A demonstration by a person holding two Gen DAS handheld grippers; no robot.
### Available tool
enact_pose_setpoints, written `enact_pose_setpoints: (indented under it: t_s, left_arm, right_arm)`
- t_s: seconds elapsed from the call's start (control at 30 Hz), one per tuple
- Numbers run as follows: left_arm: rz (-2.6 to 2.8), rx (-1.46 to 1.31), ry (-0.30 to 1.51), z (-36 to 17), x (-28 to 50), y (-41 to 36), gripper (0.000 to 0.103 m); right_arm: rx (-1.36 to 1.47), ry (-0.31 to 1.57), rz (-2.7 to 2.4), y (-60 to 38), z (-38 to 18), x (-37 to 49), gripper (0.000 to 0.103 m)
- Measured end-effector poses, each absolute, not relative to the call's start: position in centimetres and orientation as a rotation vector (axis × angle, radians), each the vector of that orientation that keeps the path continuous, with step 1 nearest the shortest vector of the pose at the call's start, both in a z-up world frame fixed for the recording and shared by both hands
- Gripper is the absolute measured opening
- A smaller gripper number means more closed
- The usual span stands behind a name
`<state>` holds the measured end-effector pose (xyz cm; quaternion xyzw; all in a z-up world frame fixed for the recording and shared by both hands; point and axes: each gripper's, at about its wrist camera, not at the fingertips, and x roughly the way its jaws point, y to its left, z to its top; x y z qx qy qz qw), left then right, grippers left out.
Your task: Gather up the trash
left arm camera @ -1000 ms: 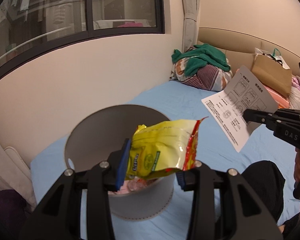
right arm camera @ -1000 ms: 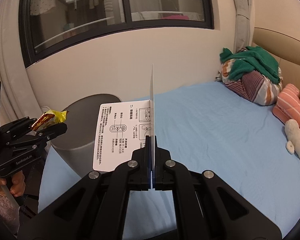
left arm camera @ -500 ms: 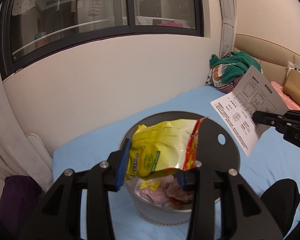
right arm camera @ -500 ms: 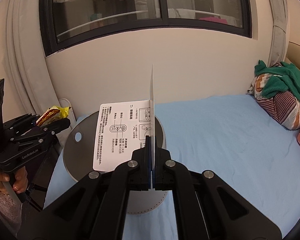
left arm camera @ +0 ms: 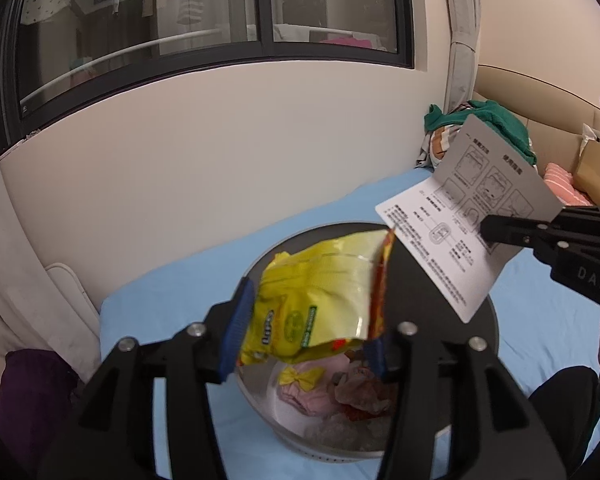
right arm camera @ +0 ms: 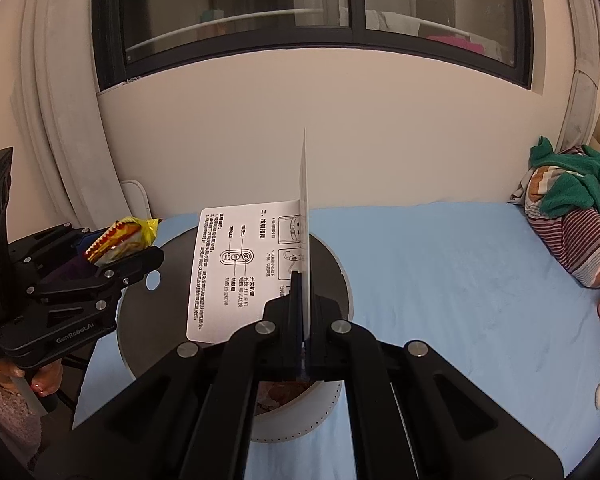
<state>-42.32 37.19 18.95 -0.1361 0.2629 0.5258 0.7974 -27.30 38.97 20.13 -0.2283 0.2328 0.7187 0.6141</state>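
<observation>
Blue bedding (right arm camera: 440, 280) under a dark window (left arm camera: 204, 12) forms the setting, with a round white trash bin (right arm camera: 300, 420) stood on the sheet near the foot of the wall. A yellow snack wrapper (left arm camera: 320, 304) is seen between the blue pads (left arm camera: 236, 332) of the left gripper (left arm camera: 304, 344), poised directly over the bin's open mouth; the jaws have just been opening, and the bag sits slack between them rather than squeezed, so a drop into the bin is judged to be under way. Whether the far pad is touching the foil cannot be told for certain.

A folded instruction leaflet (right arm camera: 244, 272) is pinched along its crease by the right gripper (right arm camera: 302, 320), whose jaws are clamped fully together on the paper. It is held upright and to the right of the wrapper, over the bin's dark swing lid (left arm camera: 428, 312), presumably so that it can be discarded next once the opening is free.

Inside the bin, pink crumpled material (left arm camera: 312, 396), a small yellow bow-shaped scrap (left arm camera: 302, 376) and reddish-brown wrappers (left arm camera: 360, 392) are already visible, suggesting the collection is well along. A heap of green and striped clothing (right arm camera: 572, 208) lies untouched at the far end of the bed. A person's hand (right arm camera: 40, 384) is glimpsed on the left gripper's handle.
</observation>
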Motion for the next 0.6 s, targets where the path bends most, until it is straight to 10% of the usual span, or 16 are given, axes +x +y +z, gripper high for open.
enact_pose_setpoints:
  t_s: [0.03, 0.23, 0.6]
  left_arm:
    - [1.130, -0.296, 0.564, 18.9, -42.3, 37.2, 0.078]
    - [1.120, -0.288, 0.565, 18.7, -42.1, 37.3, 0.079]
    - [1.058, -0.278, 0.590, 18.1, -40.5, 36.9, 0.079]
  right_arm:
    - [-0.533, 0.548, 1.655, 39.2, 19.9, -27.3, 0.002]
    - [-0.532, 0.565, 1.645, 39.6, 19.4, -27.7, 0.042]
    - [-0.499, 0.564, 1.586, 37.1, 19.1, -26.5, 0.049]
